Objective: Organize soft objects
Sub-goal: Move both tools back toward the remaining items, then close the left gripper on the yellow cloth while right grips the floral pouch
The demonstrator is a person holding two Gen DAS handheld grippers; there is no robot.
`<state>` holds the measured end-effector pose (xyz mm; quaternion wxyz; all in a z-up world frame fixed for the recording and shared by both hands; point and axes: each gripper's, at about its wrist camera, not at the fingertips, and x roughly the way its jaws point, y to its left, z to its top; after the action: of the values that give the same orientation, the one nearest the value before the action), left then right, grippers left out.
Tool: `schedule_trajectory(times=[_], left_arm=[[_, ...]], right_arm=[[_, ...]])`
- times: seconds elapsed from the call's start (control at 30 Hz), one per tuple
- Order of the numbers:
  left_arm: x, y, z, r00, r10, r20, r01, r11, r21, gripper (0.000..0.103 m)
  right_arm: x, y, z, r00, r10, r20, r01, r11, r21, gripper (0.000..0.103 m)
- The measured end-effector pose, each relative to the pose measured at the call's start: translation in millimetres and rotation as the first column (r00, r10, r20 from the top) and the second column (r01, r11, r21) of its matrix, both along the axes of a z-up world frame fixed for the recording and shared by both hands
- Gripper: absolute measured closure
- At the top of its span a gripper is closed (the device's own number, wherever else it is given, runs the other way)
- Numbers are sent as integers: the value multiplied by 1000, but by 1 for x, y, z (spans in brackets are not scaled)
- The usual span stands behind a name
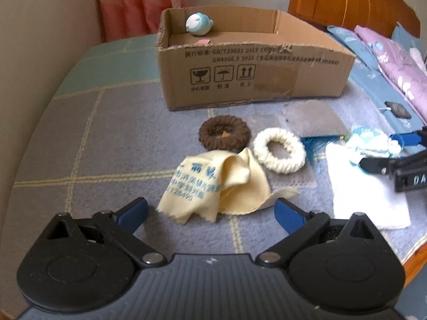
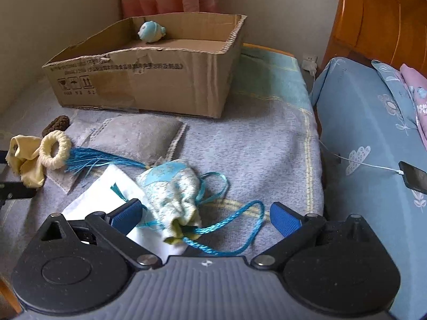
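Two hand-held grippers close in on a scatter of soft things on a bed, sorting them into the box (image 1: pixel 253 80) at the far side. The left gripper (image 1: pixel 212 209) hangs with its jaws spread wide and empty, straddling the near edge of the crumpled yellow cloth (image 1: pixel 213 184), apparently lined up to pinch it. The right gripper (image 2: pixel 205 213) is likewise wide open and holds nothing; the mouth of the blue-and-cream pouch (image 2: pixel 173 194) lies between its fingers, its blue cord (image 2: pixel 234 229) looping loose to the right. The pouch rests partly on a white cloth (image 2: pixel 104 189). Beyond the yellow cloth sit a brown ring (image 1: pixel 224 132) and, to its right, a white ring (image 1: pixel 279 150), near each other and well short of the box. A grey sachet (image 2: pixel 136 136) lies further off, with a blue tassel (image 2: pixel 90 158) across its near edge. Only a blue plush (image 1: pixel 198 24) has reached the box, in its far left corner, so the job looks barely begun. A phone (image 2: pixel 415 177) charges on the bedding at right.
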<state>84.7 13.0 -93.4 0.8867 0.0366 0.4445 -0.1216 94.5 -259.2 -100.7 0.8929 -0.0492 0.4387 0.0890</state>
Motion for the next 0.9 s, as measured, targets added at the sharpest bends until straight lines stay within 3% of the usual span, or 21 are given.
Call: schedule_trajectory(times=[0.2, 0.43, 0.67, 0.9], left_arm=[[3, -11, 1, 999, 10, 37, -10, 1000, 20, 6], [-7, -31, 2, 996, -9, 88, 2, 997, 78, 21], [-8, -31, 2, 994, 18, 109, -23, 998, 51, 27], [-7, -18, 3, 994, 37, 105, -38, 999, 11, 51]], right_arm=[[1, 8, 0, 1000, 25, 0, -25, 1000, 0, 0], [-1, 7, 0, 1000, 30, 9, -30, 1000, 2, 0], [-2, 7, -1, 999, 31, 17, -31, 1000, 4, 0], [-3, 5, -1, 999, 43, 28, -43, 999, 9, 0]])
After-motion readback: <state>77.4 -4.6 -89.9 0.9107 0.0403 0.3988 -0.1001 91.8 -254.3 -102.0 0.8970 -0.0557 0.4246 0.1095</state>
